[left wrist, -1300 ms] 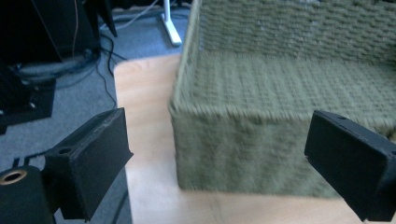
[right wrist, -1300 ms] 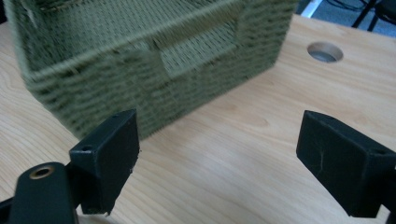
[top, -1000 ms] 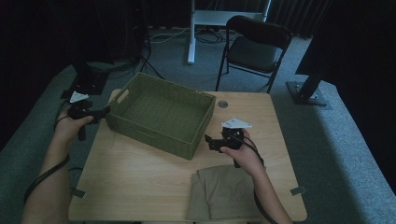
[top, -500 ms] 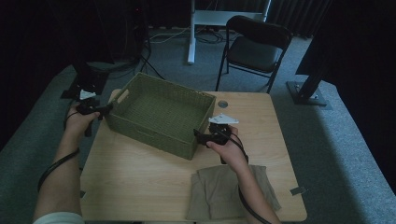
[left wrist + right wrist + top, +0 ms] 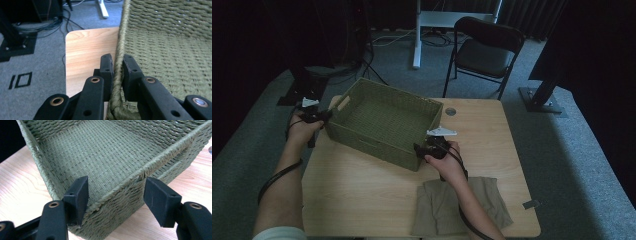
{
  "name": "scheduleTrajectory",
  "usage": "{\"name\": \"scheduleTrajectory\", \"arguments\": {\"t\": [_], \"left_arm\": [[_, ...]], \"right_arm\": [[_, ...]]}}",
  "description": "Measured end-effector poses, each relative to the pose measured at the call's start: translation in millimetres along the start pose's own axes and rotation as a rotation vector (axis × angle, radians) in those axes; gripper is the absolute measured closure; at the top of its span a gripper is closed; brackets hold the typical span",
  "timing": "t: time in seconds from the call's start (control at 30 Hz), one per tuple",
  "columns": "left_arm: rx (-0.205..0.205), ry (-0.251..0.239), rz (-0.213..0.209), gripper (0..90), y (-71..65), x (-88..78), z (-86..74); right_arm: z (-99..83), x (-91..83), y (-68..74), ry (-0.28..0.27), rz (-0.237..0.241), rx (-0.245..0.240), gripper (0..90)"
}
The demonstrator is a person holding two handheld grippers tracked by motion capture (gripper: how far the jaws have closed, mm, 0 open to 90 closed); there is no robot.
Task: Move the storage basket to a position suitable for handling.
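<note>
A woven green basket (image 5: 384, 122), nothing inside it, sits toward the table's (image 5: 362, 200) far left corner. The left gripper (image 5: 117, 72) is clamped on its rim at the left end. The right gripper (image 5: 115, 195), jaws closing but not yet pressing, straddles the near right corner. A folded cloth (image 5: 462, 205) lies at the near edge.

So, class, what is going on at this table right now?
A person is taking hold of a green woven basket on a wooden table with a gripper in each hand. The left gripper is clamped on the basket's rim at one end. The right gripper straddles the rim at the opposite end; its jaws have just been closing but do not yet pinch it. A folded cloth lies nearby.
</note>
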State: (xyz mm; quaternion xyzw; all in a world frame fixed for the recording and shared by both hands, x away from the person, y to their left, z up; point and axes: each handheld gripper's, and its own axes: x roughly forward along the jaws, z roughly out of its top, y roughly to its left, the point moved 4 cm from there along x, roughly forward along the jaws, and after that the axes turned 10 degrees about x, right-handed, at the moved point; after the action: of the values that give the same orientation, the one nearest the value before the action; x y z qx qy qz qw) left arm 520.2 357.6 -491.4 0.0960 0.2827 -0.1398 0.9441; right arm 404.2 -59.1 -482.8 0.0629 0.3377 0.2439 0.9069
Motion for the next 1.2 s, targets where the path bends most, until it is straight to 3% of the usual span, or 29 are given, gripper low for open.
{"name": "scheduleTrajectory", "arguments": {"t": [0.03, 0.13, 0.3, 0.53, 0.77, 0.9, 1.0, 1.2], "left_arm": [[0.0, 0.0, 0.0, 81.7, 0.0, 0.0, 0.0], [-0.009, 0.013, 0.013, 81.9, -2.5, -2.3, -0.7], [-0.016, 0.031, 0.019, 82.6, -6.6, -5.8, -1.9], [-0.075, 0.022, 0.024, 83.8, -21.0, -17.6, -9.3], [-0.092, 0.02, 0.014, 85.0, -29.3, -26.1, -14.4], [-0.086, 0.036, 0.041, 85.1, -37.9, -32.1, -16.4], [-0.114, 0.03, 0.056, 85.2, -46.7, -38.8, -20.6], [-0.132, 0.023, 0.047, 85.3, -56.4, -48.1, -26.0]], "right_arm": [[0.0, 0.0, 0.0, 0.0, 0.0, 0.0, 37.1], [0.6, -1.1, 1.5, 0.016, 0.013, 0.008, 48.0], [1.2, -1.7, -0.2, 0.013, -0.004, 0.0, 49.6], [5.4, -3.8, -14.2, 0.022, -0.03, 0.03, 55.3], [8.3, -3.7, -22.8, 0.031, -0.052, 0.035, 57.3], [10.3, -3.0, -28.9, 0.045, -0.051, 0.04, 59.3], [13.4, -1.5, -34.0, 0.049, -0.084, 0.022, 62.1], [16.4, -1.8, -41.1, 0.052, -0.107, 0.05, 66.7]]}}
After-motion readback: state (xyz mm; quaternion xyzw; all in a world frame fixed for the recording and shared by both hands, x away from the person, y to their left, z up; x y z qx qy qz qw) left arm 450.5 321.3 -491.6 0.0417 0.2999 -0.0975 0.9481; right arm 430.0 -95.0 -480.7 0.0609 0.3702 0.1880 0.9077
